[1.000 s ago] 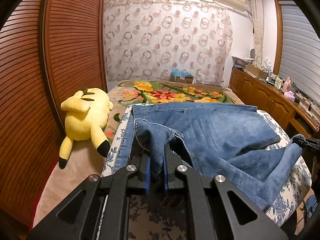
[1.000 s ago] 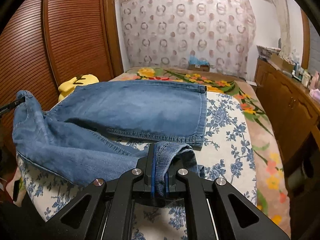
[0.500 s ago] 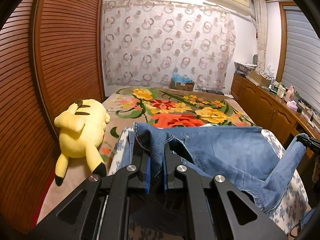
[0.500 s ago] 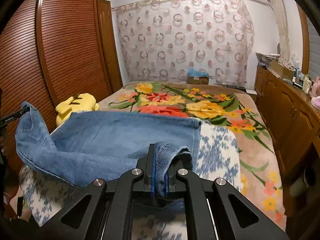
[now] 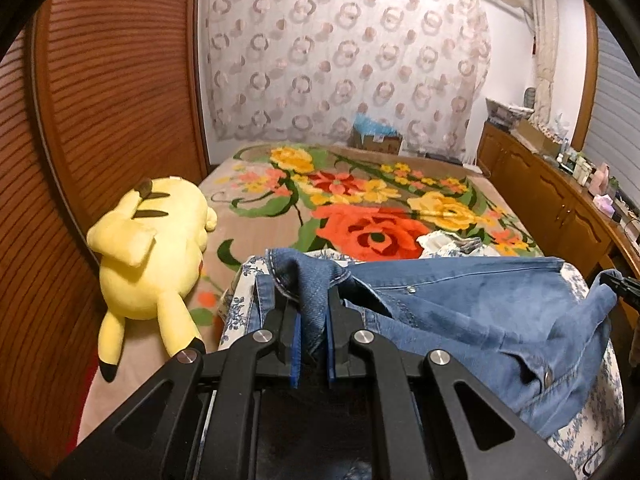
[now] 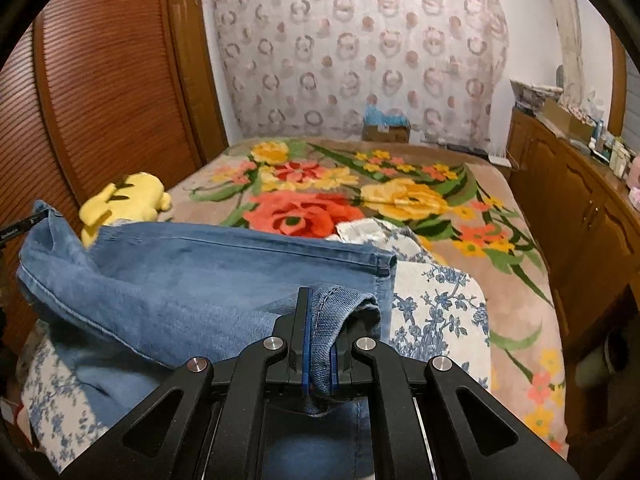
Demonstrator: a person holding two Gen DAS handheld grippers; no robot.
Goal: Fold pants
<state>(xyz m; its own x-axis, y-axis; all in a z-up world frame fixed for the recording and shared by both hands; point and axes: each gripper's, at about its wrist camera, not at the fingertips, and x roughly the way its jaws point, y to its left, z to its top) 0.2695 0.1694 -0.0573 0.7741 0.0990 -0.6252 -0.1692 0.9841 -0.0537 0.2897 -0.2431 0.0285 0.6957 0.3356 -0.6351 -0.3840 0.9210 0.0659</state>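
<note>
The jeans [image 6: 208, 280] are draped over a blue-flowered cover [image 6: 436, 312] at the near end of the bed, and we're mid-fold. The left gripper [image 5: 313, 320] is clamped on one corner, the right gripper [image 6: 320, 340] on a hem, both lifted off the cover. Next I'd guess both need to carry toward 12 o'clock, keep the edge taut and level, then lay it down square. The yellow plush [image 5: 152, 256] sits at 9 o'clock, out of the way.
</note>
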